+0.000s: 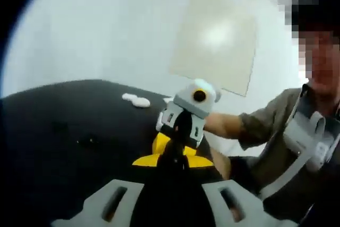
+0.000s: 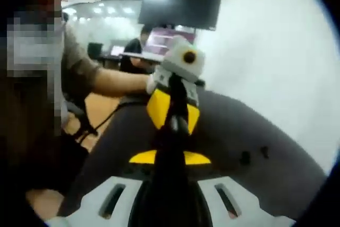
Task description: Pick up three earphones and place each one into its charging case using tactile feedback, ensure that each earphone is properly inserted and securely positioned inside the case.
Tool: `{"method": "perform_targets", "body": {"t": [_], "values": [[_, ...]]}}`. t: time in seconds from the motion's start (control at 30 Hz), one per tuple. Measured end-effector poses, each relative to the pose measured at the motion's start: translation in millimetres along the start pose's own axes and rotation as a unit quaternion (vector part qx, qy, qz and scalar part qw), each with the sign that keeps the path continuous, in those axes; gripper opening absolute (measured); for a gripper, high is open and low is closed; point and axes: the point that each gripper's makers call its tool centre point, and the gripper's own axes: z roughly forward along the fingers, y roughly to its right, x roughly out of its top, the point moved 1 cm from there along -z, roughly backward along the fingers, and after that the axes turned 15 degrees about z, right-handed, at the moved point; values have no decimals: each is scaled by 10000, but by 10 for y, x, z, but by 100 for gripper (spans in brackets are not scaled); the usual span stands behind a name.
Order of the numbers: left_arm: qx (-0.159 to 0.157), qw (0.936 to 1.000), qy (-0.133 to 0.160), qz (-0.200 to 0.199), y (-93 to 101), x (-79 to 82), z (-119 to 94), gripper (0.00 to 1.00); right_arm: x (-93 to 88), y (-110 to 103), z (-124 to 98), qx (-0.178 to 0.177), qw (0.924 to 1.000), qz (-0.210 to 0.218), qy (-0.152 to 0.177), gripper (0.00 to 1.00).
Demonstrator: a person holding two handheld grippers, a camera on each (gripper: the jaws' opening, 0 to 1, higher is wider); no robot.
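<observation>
My two grippers point at each other above a black table (image 1: 64, 131), and their tips meet. In the left gripper view my left gripper (image 1: 173, 159) rises from the bottom with its black fingers pressed together, and the right gripper (image 1: 180, 131) faces it nose to nose. In the right gripper view my right gripper (image 2: 172, 134) also looks shut, with the left gripper (image 2: 178, 104) opposite. Whatever lies between the tips is hidden. Small white pieces (image 1: 136, 100), perhaps earphones, lie far back on the table. Two small dark items (image 2: 245, 158) lie on the table to the right.
A person in an olive shirt (image 1: 276, 126) holds the grippers, their forearm (image 2: 119, 83) stretched over the table. A pale wall with a beige panel (image 1: 215, 41) stands behind. Across the room are desks, a dark screen (image 2: 183, 6) and another seated person (image 2: 139, 46).
</observation>
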Motion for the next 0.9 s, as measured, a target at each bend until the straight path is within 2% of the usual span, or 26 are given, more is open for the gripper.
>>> {"method": "perform_targets", "body": {"t": [0.03, 0.07, 0.1, 0.13, 0.17, 0.23, 0.27, 0.33, 0.37, 0.47, 0.6, 0.7, 0.9], "values": [[294, 9993, 208, 62, -80, 67, -29, 16, 8, -17, -2, 61, 10000, -3, 38, 17], [577, 9979, 224, 167, -194, 49, -69, 14, -3, -39, -2, 118, 9999, 1, -6, 17], [663, 9972, 310, 152, -229, 62, -100, 14, 11, -31, 3, 105, 9999, 0, 41, 17], [597, 9971, 476, -46, -221, 94, -118, 15, 16, -25, -1, 133, 9998, 116, 30, 17], [556, 9970, 537, -69, -239, 103, -153, 16, 7, -20, -6, 136, 9997, 193, 0, 17], [493, 9976, 486, -49, -232, 74, -170, 19, 0, -7, 3, 197, 9978, 629, 7, 18], [454, 9980, 439, -15, -216, 45, -161, 23, 0, 9, 6, 241, 9974, 683, 4, 18], [159, 9998, 124, 75, -94, -73, -134, 28, -1, 27, 15, 278, 9964, 800, -3, 18], [-3, 10000, 8, 52, -14, -105, -114, 28, -4, 23, 17, 284, 9963, 807, -2, 18], [-36, 9989, -475, 39, 0, -279, -64, 24, -8, 13, 24, 269, 9970, 720, 10, 18], [-109, 9979, -633, 36, 25, -343, -3, 18, -1, 6, 51, 224, 9986, 487, 30, 18], [-110, 9965, -756, 347, 46, -383, 2, 16, 11, 18, 91, 191, 9984, 539, 11, 18], [-91, 9957, -755, 522, 4, -356, -35, 14, 2, 38, 89, 93, 9987, 497, -43, 19]]}}
